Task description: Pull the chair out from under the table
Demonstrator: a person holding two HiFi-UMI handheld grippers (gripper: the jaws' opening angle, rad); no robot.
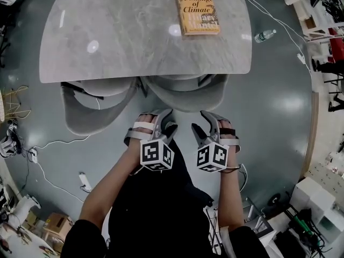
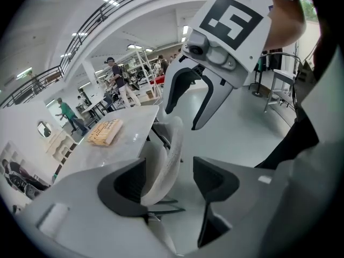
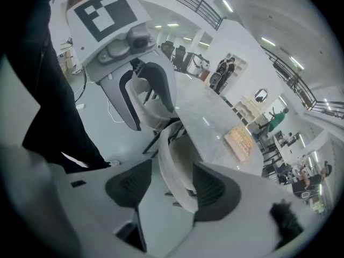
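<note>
The grey floor [image 1: 274, 117] lies open on my side of the table, with loose cables [image 1: 51, 144] trailing off to the left. The marble table [image 1: 123, 31] has rounded corners. Its near edge covers the seats of two grey chairs. The task chair [image 1: 185, 94] sits under the middle with its curved back jutting past the edge, and the second chair [image 1: 94, 112] is close beside it on the left.

Both tongs are at that curved back. The left gripper [image 1: 165, 123] has its jaws spread, the back's rim [image 2: 164, 165] standing between them against the left pad, possibly touching. The right gripper [image 1: 204, 123] is likewise agape, straddling the rim [image 3: 174, 171] nearer its right pad, clamped on nothing.

On the table's far right lies an orange book [image 1: 198, 12] titled "A Change of Climate". A plastic bottle [image 1: 264, 35] lies on the floor beyond the right corner.
</note>
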